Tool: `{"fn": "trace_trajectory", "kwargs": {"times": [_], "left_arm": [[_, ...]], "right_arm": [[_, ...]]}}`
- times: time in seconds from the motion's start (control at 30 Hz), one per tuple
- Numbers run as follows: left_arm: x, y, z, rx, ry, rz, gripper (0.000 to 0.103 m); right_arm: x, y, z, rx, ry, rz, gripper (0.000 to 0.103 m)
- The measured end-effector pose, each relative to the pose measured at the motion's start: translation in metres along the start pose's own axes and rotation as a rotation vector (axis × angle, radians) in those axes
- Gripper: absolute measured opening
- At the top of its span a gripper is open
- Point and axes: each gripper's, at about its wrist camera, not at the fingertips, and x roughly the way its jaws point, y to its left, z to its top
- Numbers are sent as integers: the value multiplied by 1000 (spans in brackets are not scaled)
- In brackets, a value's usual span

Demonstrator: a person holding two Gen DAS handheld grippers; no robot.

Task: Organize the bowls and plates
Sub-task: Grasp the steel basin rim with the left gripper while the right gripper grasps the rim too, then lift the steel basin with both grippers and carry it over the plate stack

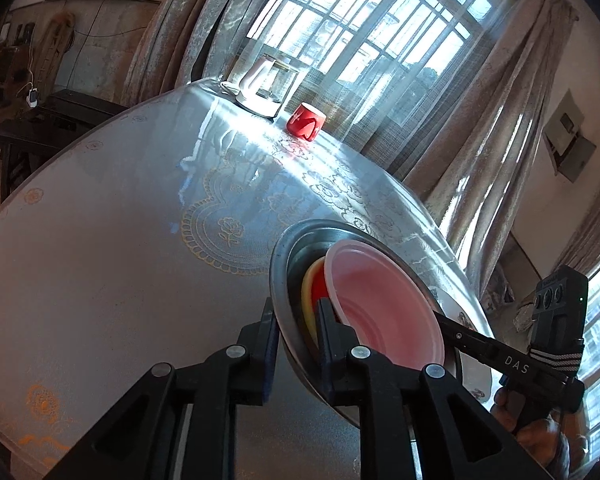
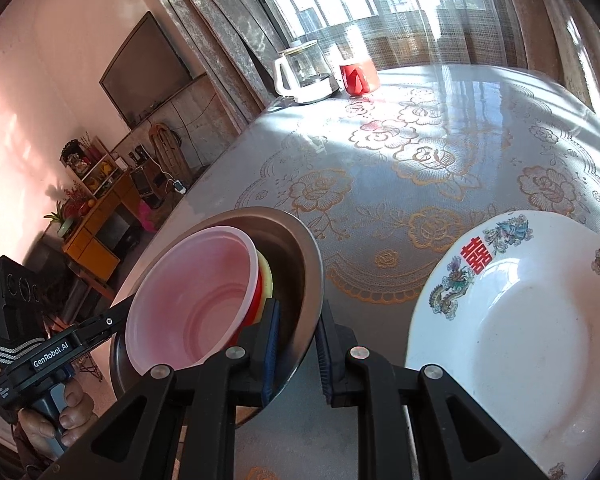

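A steel bowl (image 1: 283,280) (image 2: 296,248) carries a nested stack: a yellow bowl (image 1: 306,284) (image 2: 267,276), a red bowl (image 1: 319,280) (image 2: 256,304) and a translucent pink bowl (image 1: 380,300) (image 2: 192,292) on top. The stack hangs tilted above the table. My left gripper (image 1: 298,344) (image 2: 118,314) is shut on one side of the steel rim. My right gripper (image 2: 298,344) (image 1: 446,322) is shut on the opposite side. A white plate (image 2: 520,340) (image 1: 476,376) with dragon prints and a red character lies on the table to the right.
The round table (image 2: 440,120) (image 1: 120,240) has a lace cloth under glass. At its far edge stand a white kettle (image 1: 260,84) (image 2: 304,76) and a red cup (image 1: 306,122) (image 2: 356,78). Curtains and a barred window are behind; a TV and shelves stand left.
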Motion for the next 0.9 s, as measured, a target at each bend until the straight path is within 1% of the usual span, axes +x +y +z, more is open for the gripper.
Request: {"fn": "trace_trajectory", "kwargs": {"times": [0.3, 0.47, 0.63, 0.77, 0.9], "left_arm": [[11, -52, 6, 90, 15, -75, 17], [25, -89, 8, 154, 39, -123, 17], [44, -124, 3, 212, 72, -152, 18], [61, -148, -1, 250, 105, -176, 18], [76, -164, -7, 277, 131, -188, 19]], "right_arm": [[-50, -26, -1, 50, -94, -32, 19], [-78, -48, -3, 88, -150, -73, 19], [-100, -75, -7, 144, -190, -126, 19], [-113, -96, -11, 185, -214, -169, 19], [-120, -114, -16, 219, -221, -205, 19]]}}
